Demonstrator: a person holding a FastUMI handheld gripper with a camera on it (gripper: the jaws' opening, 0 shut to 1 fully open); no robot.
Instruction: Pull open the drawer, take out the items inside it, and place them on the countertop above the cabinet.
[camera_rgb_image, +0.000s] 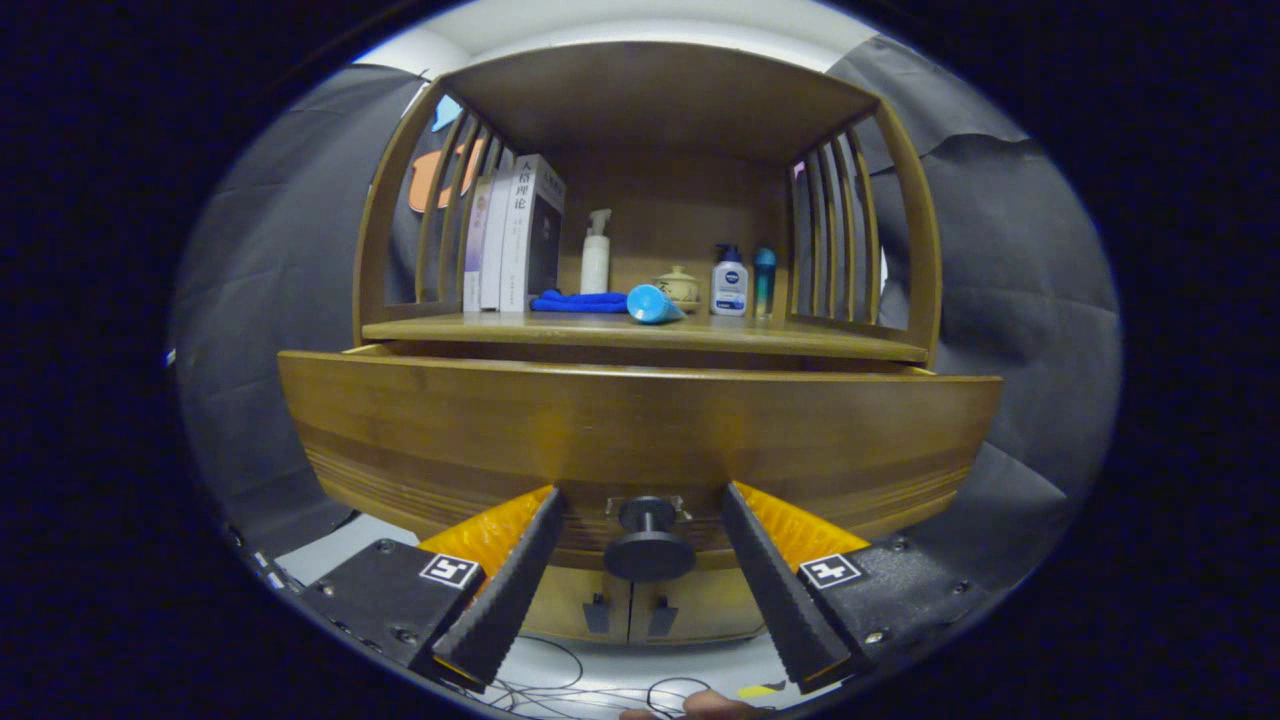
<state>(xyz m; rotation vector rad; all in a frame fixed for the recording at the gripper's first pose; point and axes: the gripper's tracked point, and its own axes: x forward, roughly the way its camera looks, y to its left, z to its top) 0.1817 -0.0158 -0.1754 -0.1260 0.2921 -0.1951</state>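
A: Take the drawer knob (648, 543) as the landmark. What sits left of it?

B: One finger (505, 590) of the gripper (641, 510), standing clear of the knob. The other stands clear on its right, so the jaws are wide, straddling it and holding nothing

A: And the drawer (640, 430) itself?

B: It's the broad wooden front behind the knob, seemingly pulled out a little. Above the knob is the countertop (640, 330), with books (512, 235) up left, then a blue cloth (580, 301), and bottles (729, 281) up right

A: How will it handle?

B: Stiff and probably heavy. The round knob looks smooth, so I'd close on its narrow stem and pull straight back
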